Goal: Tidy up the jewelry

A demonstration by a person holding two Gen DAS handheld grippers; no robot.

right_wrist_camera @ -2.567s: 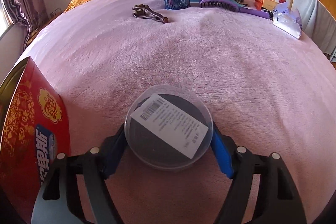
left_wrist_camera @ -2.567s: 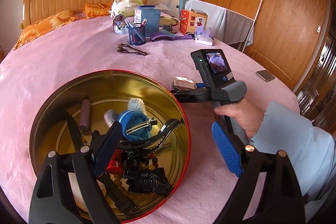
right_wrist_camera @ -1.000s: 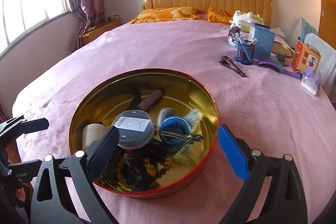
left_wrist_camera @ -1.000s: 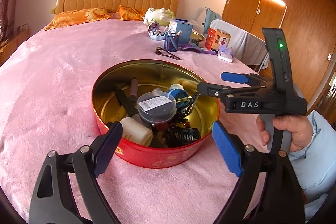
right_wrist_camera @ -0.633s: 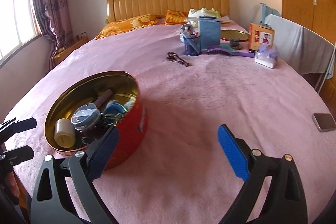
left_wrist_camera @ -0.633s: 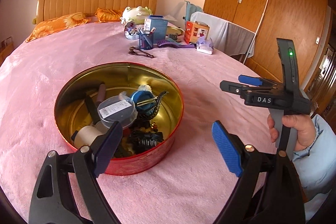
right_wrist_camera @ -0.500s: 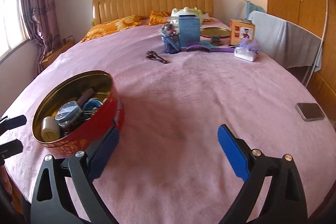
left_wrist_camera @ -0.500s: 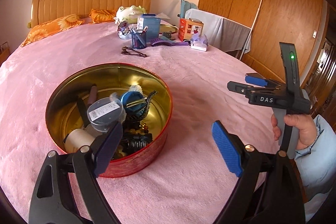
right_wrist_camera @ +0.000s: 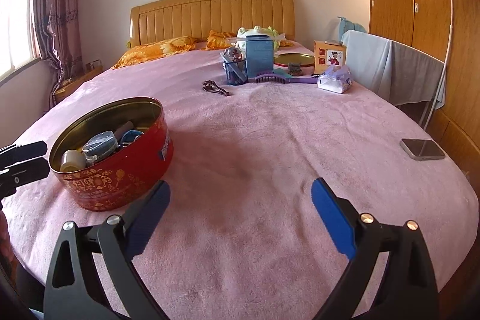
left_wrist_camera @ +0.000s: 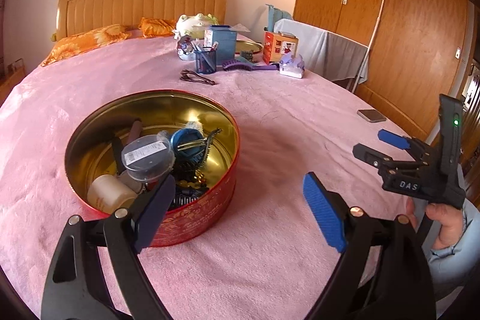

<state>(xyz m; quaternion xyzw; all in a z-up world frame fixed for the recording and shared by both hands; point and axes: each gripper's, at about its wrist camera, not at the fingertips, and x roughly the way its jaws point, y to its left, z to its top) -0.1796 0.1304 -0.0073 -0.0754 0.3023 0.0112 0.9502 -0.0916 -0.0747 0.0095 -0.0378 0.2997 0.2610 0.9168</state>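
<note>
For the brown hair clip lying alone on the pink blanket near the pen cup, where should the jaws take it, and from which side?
Probably across the narrow middle of the brown hair clip, coming from above. It lies flat and long on the blanket, angled from the near right to the far left, so the jaws should straddle its short width. The mesh pen cup stands just to its right, so keeping to the left end seems safer.

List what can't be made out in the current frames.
- Tin contents, right wrist view: the near wall hides all but the top items.
- Tin's lower layer, left wrist view: the lidded clear container and the left gripper finger cover it.
- Label on that container: print too small to read.
- Pen cup contents: too small in both views.
- Left gripper in right wrist view: cut off by the left edge.
</note>
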